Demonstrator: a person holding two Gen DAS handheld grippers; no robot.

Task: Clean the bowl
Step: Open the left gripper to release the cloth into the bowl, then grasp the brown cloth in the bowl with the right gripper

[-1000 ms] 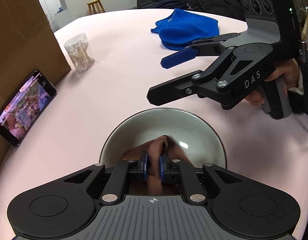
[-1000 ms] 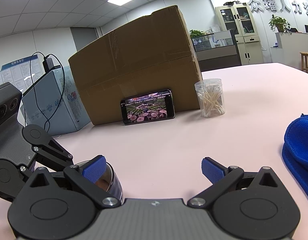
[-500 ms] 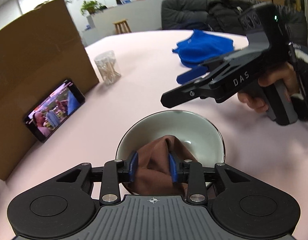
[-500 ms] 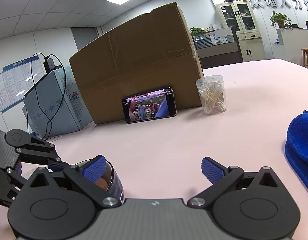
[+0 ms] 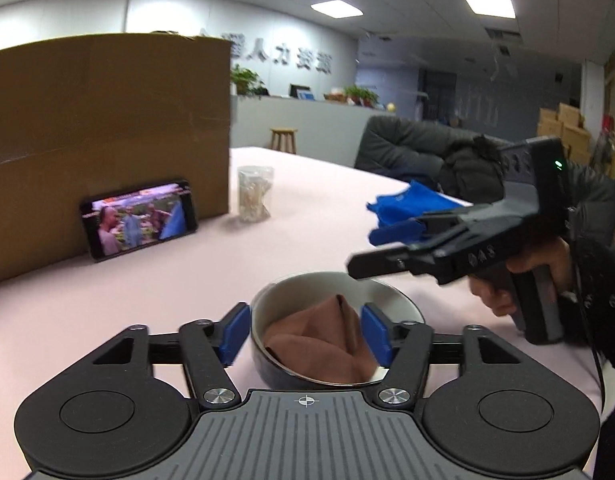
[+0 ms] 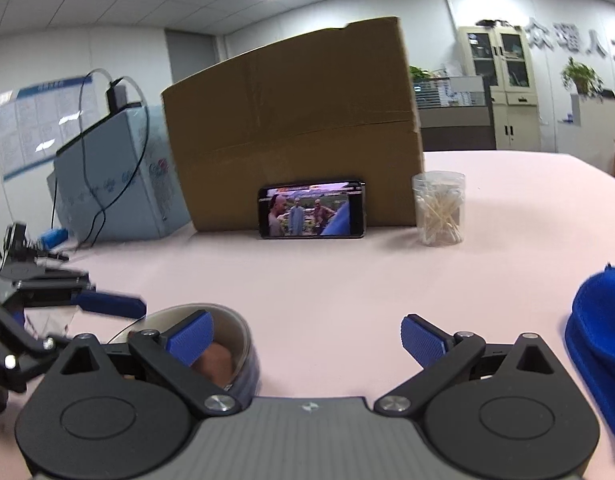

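A: Bowl (image 5: 335, 320) — sits on the pink table (image 5: 187, 280), just ahead of the left gripper (image 5: 305, 334). Brown cloth (image 5: 323, 344) lies bunched inside it.

B: Left to right?

A: Cardboard box (image 5: 107, 140), phone (image 5: 139, 218) propped against it, jar of cotton swabs (image 5: 255, 194), then the bowl, blue towel (image 5: 411, 204), right gripper (image 5: 387, 248) in the person's hand (image 5: 519, 276).

B: Jaws?

A: Left: spread wide, pads either side of the cloth, one outside the bowl's wall, gripping nothing. Right: also spread and empty, one finger reaching over the bowl's far rim; in the right wrist view the bowl (image 6: 227, 344) sits behind its left pad.

B: Step?

A: Likely cloth released, wipe either finished or pausing. Next probably calls for re-pinching the cloth or lifting it out, right gripper steadying the rim.
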